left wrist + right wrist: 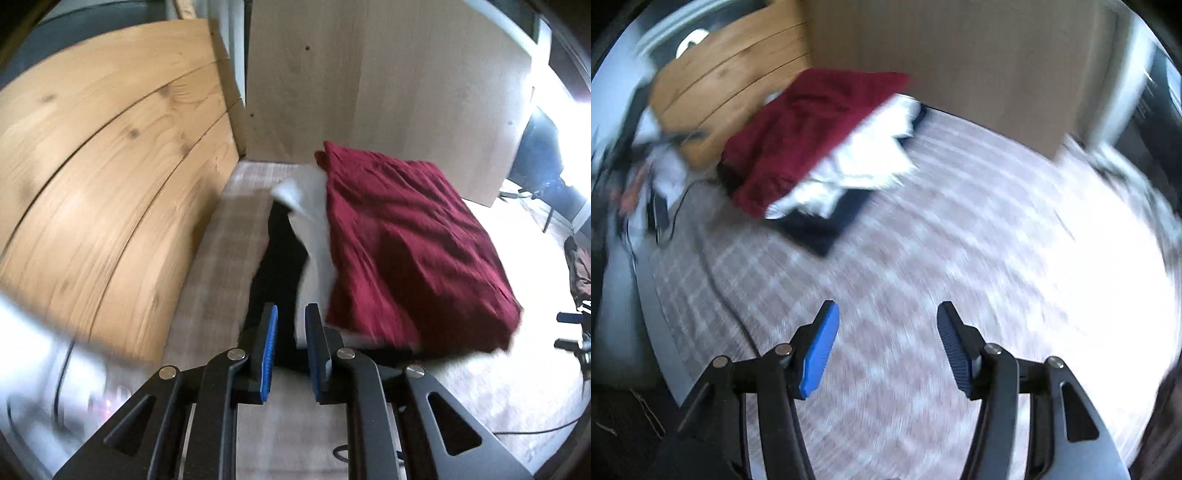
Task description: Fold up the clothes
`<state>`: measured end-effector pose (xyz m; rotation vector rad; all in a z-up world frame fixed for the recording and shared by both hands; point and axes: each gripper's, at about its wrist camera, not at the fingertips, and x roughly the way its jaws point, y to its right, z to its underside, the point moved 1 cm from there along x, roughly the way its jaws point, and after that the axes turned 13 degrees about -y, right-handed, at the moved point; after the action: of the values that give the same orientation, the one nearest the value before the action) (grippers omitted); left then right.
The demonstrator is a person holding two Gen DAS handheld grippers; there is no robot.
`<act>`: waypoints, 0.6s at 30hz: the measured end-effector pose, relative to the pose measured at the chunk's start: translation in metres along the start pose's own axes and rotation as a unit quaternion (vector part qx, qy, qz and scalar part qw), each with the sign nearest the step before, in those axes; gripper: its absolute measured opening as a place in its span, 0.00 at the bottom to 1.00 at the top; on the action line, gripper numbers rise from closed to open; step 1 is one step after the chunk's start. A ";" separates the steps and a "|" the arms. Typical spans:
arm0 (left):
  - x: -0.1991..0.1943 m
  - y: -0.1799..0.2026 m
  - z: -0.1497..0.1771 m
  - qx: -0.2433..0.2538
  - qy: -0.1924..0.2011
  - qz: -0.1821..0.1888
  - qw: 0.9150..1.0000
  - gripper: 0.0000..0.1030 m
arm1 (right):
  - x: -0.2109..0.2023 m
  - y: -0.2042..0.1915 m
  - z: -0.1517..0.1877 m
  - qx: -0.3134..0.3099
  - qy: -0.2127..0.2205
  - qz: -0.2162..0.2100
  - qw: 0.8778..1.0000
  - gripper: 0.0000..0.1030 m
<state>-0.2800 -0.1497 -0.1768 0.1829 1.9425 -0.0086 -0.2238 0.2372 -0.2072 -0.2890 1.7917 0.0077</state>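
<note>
A stack of folded clothes lies on a checked bed sheet [923,258]: a dark red garment [413,251] on top, a white one [314,236] under it, a black one [280,258] at the bottom. In the right wrist view the red garment [812,125], the white one [871,158] and the black one [827,225] lie far ahead at upper left. My left gripper [291,314] is narrowly open and empty, just at the near edge of the black garment. My right gripper [886,314] is wide open and empty above bare sheet.
A wooden headboard [103,177] rises at the left of the pile, and a pale board [388,74] stands behind it. Cables [665,221] and dark items lie at the bed's left edge. Bright light washes out the sheet at right.
</note>
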 end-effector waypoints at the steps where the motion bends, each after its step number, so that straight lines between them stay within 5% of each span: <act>1: -0.007 0.005 0.011 -0.002 0.003 0.001 1.000 0.17 | -0.005 0.007 0.009 0.024 0.003 -0.002 1.000 0.53; 5: -0.029 0.036 0.040 0.001 0.025 0.024 0.999 0.27 | -0.023 0.017 0.037 0.084 0.026 -0.001 0.996 0.53; 7: -0.043 0.058 0.050 0.000 0.033 0.042 0.999 0.48 | -0.028 0.004 0.039 0.092 0.044 0.005 0.995 0.54; 9: -0.057 0.080 0.059 0.005 0.040 0.051 0.998 0.54 | -0.033 -0.006 0.044 0.095 0.060 0.008 0.994 0.56; 18: -0.122 0.135 0.102 0.016 0.099 0.003 0.995 0.74 | -0.068 -0.018 0.096 0.098 0.097 0.016 0.990 0.59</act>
<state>-0.1240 -0.0409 -0.0912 0.2186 2.1406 -0.0180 -0.1136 0.2477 -0.1627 -0.1221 1.9725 -0.1776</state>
